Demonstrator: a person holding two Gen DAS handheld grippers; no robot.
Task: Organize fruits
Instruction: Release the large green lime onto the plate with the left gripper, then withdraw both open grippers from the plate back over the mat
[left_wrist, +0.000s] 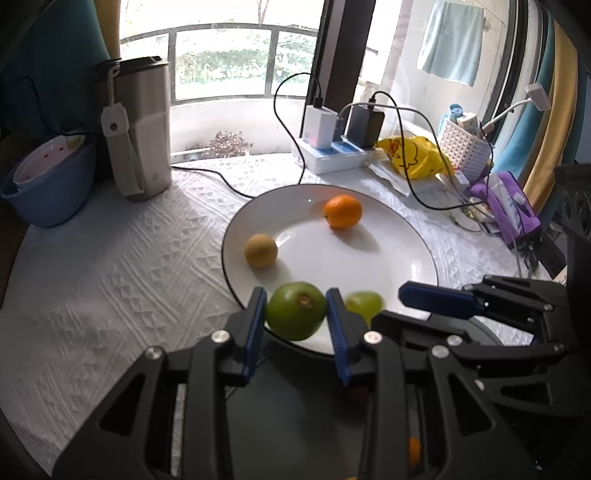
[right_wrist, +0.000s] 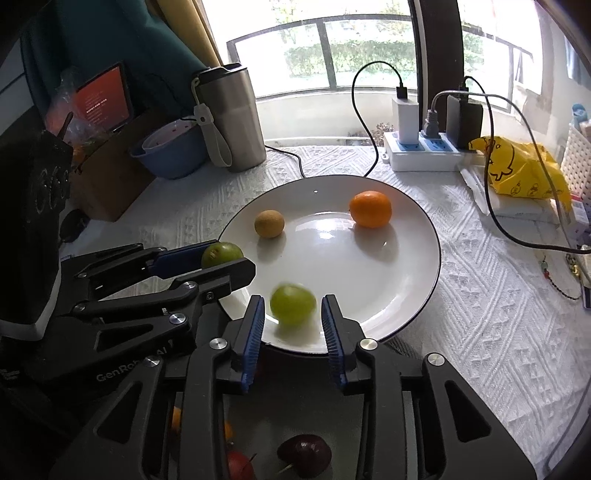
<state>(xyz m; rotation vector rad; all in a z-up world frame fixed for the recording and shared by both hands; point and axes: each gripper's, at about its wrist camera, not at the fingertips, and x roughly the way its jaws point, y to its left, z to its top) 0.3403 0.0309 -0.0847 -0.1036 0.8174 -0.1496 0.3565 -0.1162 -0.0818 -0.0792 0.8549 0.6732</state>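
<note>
A white plate (left_wrist: 402, 254) (right_wrist: 413, 273) holds an orange (left_wrist: 342, 211) (right_wrist: 370, 208) and a small brown fruit (left_wrist: 260, 250) (right_wrist: 269, 223). My left gripper (left_wrist: 295, 308) is shut on a green round fruit (left_wrist: 295, 310) (right_wrist: 221, 254) at the plate's near rim. My right gripper (right_wrist: 293, 314) is open; a blurred green grape (right_wrist: 293, 303) (left_wrist: 364, 303) lies on the plate between its fingers, apart from them. Dark red cherries (right_wrist: 304, 456) and small orange fruits lie below the grippers, mostly hidden.
A steel tumbler (left_wrist: 142, 129), blue bowl (left_wrist: 48, 184), power strip with chargers and cables (left_wrist: 328, 155), yellow bag (left_wrist: 413, 155), white basket (left_wrist: 465, 144) and purple packet (left_wrist: 511, 206) ring the plate on the white textured cloth (left_wrist: 110, 277).
</note>
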